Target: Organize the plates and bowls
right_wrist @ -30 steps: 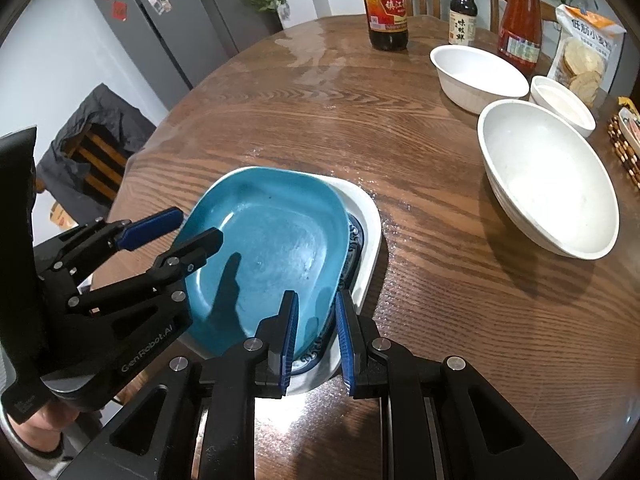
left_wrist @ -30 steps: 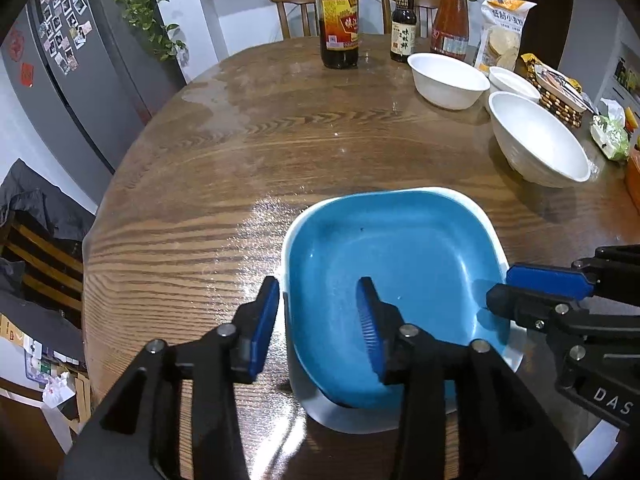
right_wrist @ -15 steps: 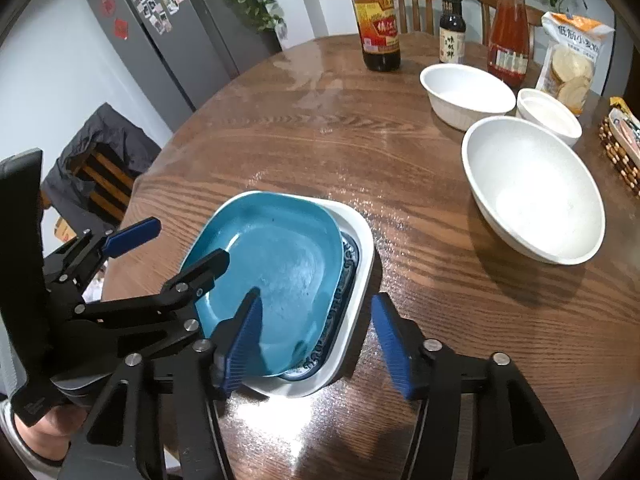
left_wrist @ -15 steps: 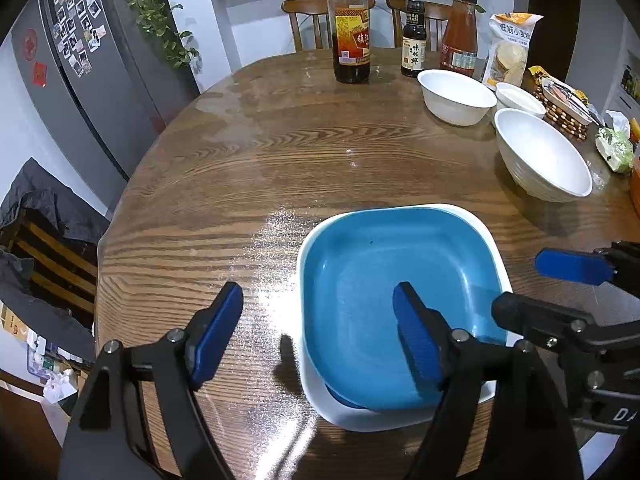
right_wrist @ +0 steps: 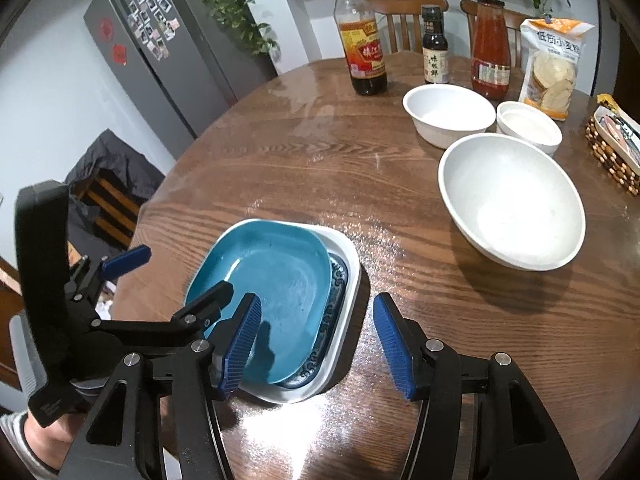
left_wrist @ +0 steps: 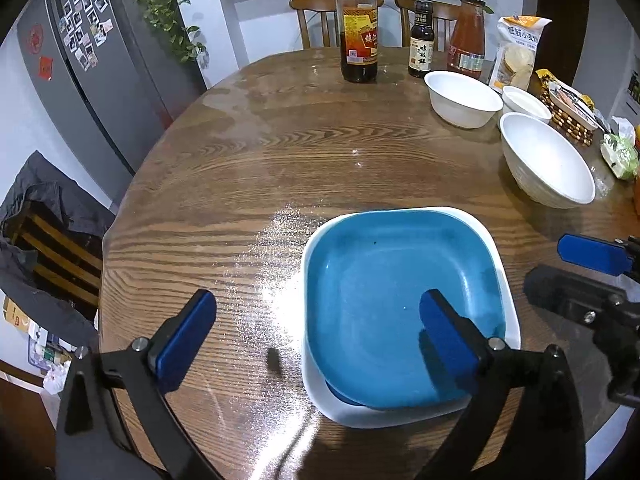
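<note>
A blue square plate (left_wrist: 392,304) lies stacked inside a white square plate (left_wrist: 510,300) near the table's front edge; both also show in the right wrist view, the blue plate (right_wrist: 276,280) and the white plate (right_wrist: 348,272). My left gripper (left_wrist: 316,336) is open and empty, raised over the plates' left side. My right gripper (right_wrist: 316,340) is open and empty above their near right corner. A large white bowl (right_wrist: 512,200), a medium white bowl (right_wrist: 448,114) and a small white bowl (right_wrist: 528,126) stand apart at the right.
On the round wooden table (left_wrist: 280,152), three bottles (left_wrist: 358,36) stand at the far edge, with a snack bag (left_wrist: 518,52) and a woven basket (left_wrist: 568,116) at the right. Chairs stand beyond the table, and a fridge (left_wrist: 92,80) is at the left.
Both grippers have opened wide, let go of the blue plate and drawn back and up. The blue plate now rests flat in the white plate.
</note>
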Action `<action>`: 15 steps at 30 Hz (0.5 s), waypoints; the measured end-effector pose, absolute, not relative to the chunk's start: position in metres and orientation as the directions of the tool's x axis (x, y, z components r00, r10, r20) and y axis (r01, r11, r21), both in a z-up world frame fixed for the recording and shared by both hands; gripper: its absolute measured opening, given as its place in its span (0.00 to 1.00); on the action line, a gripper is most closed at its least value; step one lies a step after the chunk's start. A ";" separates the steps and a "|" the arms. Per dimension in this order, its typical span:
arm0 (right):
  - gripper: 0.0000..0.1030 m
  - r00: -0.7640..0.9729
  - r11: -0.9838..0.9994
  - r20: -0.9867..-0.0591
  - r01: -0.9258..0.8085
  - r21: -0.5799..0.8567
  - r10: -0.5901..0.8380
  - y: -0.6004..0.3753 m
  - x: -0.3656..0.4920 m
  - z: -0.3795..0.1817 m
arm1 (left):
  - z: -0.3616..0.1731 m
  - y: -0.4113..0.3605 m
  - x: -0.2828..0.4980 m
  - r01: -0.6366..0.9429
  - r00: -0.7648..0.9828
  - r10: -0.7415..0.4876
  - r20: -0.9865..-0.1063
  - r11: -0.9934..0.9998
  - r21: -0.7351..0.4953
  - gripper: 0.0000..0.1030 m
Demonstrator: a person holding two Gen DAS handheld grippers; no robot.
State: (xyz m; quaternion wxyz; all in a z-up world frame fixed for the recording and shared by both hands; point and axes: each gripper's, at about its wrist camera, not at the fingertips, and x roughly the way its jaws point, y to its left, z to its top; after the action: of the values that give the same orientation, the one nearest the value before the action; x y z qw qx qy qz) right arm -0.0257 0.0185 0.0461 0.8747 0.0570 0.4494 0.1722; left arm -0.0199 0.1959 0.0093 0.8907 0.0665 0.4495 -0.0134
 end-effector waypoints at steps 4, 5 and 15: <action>0.58 0.548 0.934 -0.757 -0.247 0.258 0.354 0.011 -0.026 0.051 | 0.013 0.192 -0.020 0.079 0.597 0.039 -0.801 0.991 0.107 0.99; 0.58 0.552 0.934 -0.755 -0.244 0.259 0.354 0.010 -0.026 0.053 | 0.013 0.191 -0.020 0.081 0.598 0.039 -0.801 0.991 0.109 0.99; 0.58 0.574 0.937 -0.741 -0.202 0.285 0.350 -0.019 -0.033 0.057 | 0.022 0.163 -0.019 0.117 0.605 0.026 -0.796 0.986 0.121 0.99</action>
State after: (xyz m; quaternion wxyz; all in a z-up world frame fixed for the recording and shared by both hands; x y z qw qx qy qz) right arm -0.0326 -0.0187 0.0572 0.8830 0.0847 0.4344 0.1563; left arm -0.0186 0.1629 0.0217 0.8921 0.0806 0.4439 -0.0255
